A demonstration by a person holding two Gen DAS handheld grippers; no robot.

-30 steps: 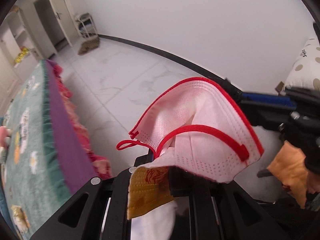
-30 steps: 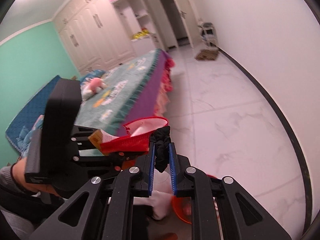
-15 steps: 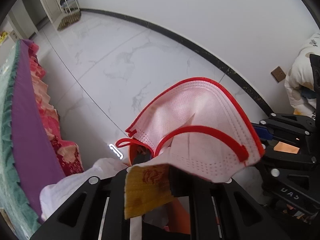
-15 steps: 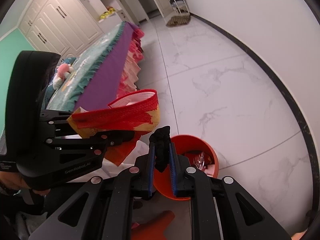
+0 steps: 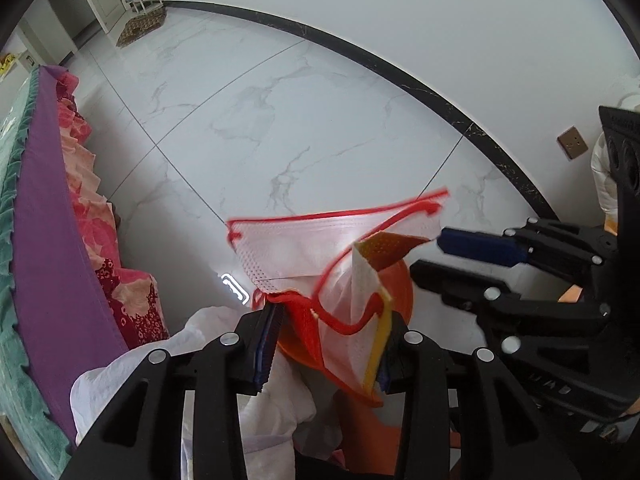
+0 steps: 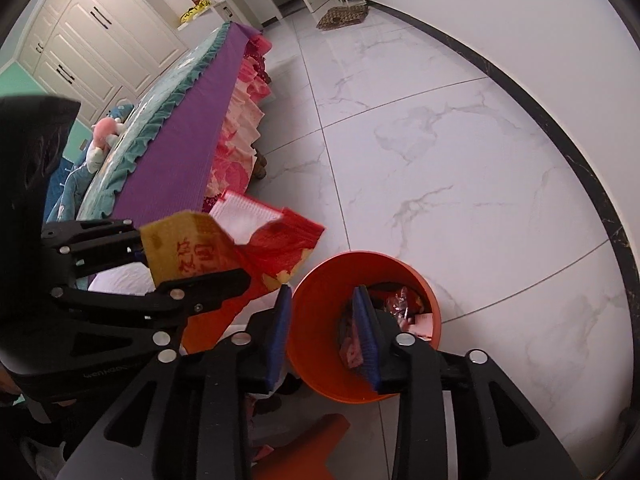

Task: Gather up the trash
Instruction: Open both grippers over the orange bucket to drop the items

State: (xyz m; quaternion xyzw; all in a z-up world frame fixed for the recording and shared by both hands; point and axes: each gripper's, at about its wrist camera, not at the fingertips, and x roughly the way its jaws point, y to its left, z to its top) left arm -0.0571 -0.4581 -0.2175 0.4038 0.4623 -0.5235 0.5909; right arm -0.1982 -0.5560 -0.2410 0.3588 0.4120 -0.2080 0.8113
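Right gripper [image 6: 324, 332]: its blue-padded fingers now stand wide apart with nothing between them; half a second ago they were pinched on a small black scrap, which is no longer in the grip
Black scrap: I cannot pick it out for certain now; a dark shape sits low inside the bin beside the right finger, so my judgement is that it has dropped in
Orange bin [image 6: 320, 360]: stands on the white marble floor [image 6: 460, 160] just off the bed [image 6: 188, 136], directly under the right gripper; one finger hangs outside its near rim, the other over its mouth; red and white wrappers already lie at the bottom
Left gripper [image 5: 326, 344]: its fingers have also spread since half a second ago; they are now well apart, and the bundle sits loose between them rather than pinched
Face mask [image 5: 304, 244]: white with red edging and red ear loops, it has tipped forward and blurs with motion; it looks to be sliding out, though one edge touches the left pad
Yellow packet [image 5: 376, 344]: folded card with red print, leaning against the right-hand pad of the left gripper, tangled with the mask
Where the bundle hangs: in the left view the bin's orange shows right behind it; in the right view it sits left of the rim, so clearing the rim is not certain
Meaning for the task: the right hand's drop seems done, the left's is under way; after that both tools are free for the next piece
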